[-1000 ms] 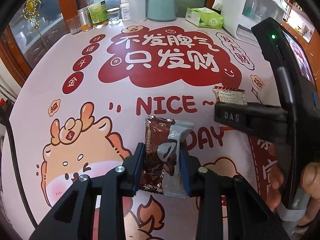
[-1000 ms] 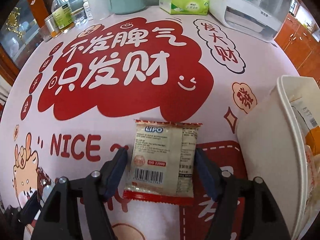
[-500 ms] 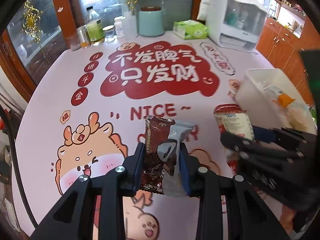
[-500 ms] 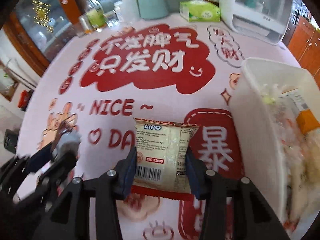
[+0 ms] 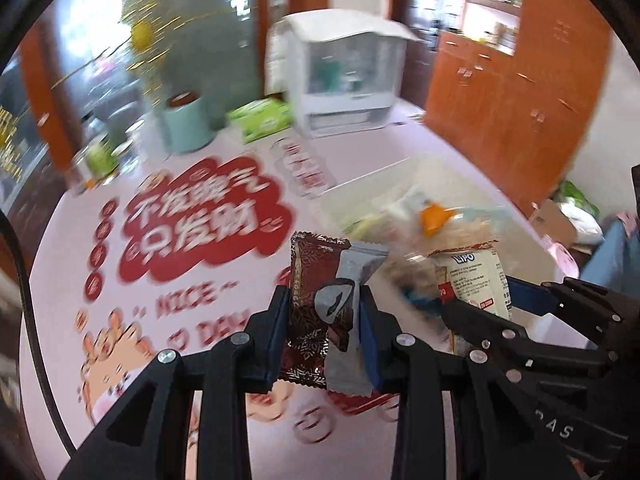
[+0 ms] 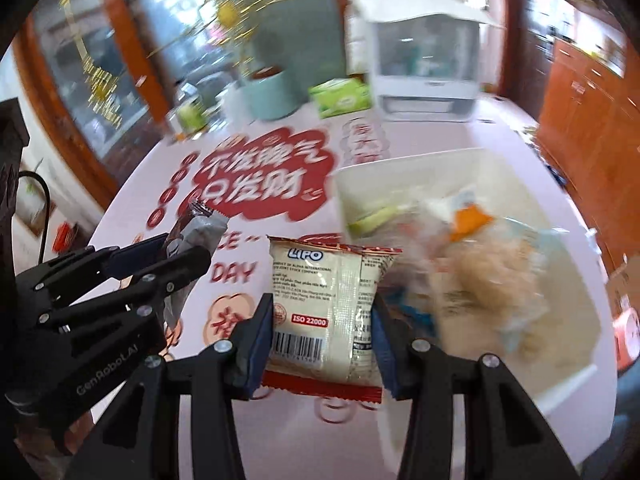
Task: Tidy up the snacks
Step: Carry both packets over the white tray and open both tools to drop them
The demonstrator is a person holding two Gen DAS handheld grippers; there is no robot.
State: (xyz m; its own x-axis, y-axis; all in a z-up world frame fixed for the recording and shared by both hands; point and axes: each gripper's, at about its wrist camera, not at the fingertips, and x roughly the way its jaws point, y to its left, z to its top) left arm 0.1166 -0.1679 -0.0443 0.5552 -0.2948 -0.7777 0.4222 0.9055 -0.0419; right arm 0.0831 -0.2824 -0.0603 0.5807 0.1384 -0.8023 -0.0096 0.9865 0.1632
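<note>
Both tools are now lifted off the pink printed counter [image 6: 500,136] and swinging toward the white plastic bin [image 6: 404,160]. The left tool [image 5: 324,320] is clamping a brown foil packet and a grey wrapper [image 5: 352,264] together; the right tool [image 6: 324,324] is pinching the cream LIPO biscuit pack [image 6: 324,300]. Both loads are nearing the bin's near edge, so dropping them in looks imminent.

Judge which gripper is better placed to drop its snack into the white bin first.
Right, probably. The right gripper holds the LIPO packet beside the white bin rim; the left gripper, clamping the brown and grey packets, sits farther left over the tablecloth.
</note>
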